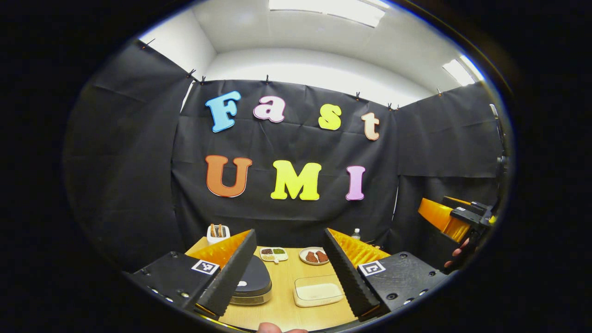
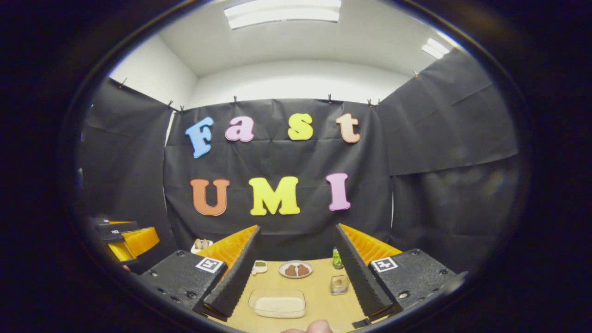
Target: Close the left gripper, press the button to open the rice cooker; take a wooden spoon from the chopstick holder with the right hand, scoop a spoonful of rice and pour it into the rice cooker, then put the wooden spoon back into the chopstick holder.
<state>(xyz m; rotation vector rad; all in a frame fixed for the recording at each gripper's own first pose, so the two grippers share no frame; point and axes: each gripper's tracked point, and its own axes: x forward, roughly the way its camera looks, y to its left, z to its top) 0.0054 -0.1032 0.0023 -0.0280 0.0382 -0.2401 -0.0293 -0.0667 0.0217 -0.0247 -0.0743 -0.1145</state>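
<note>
While both tools hover apart and empty above the counter (image 1: 282, 296), the left tool (image 1: 289, 273) should first bring its fingers together, then descend squarely onto the button of the rice cooker (image 1: 252, 282), which sits lid-down at front left.

A round plate (image 2: 295, 269) of brown food sits at the back of the wooden counter (image 2: 319, 296), a green bottle (image 2: 337, 259) and small glass (image 2: 339, 284) nearby.
</note>
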